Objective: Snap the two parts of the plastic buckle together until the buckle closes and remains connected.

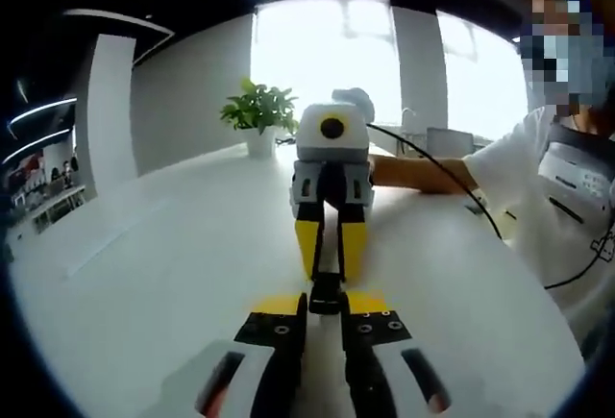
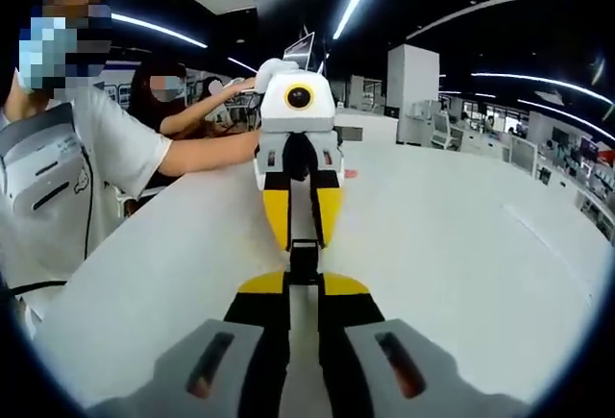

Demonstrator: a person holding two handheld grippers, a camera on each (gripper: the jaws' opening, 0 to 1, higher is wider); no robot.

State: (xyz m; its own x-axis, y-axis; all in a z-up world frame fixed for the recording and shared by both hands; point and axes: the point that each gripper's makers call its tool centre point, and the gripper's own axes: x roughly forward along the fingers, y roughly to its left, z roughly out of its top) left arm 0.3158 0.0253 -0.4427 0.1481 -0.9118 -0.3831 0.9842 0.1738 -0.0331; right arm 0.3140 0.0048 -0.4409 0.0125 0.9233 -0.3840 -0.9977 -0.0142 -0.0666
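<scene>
Pressing buckle [image 1: 325,293] halves together at 12 o'clock: left gripper [image 1: 325,314] and right gripper [image 2: 304,288] each clamped on one half; next, push until latched.

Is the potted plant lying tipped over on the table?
No. In the left gripper view the potted plant stands upright on the white table.

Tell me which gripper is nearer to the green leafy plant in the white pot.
Right. Both grip the black buckle; the right gripper lies between the left gripper and the plant.
</scene>
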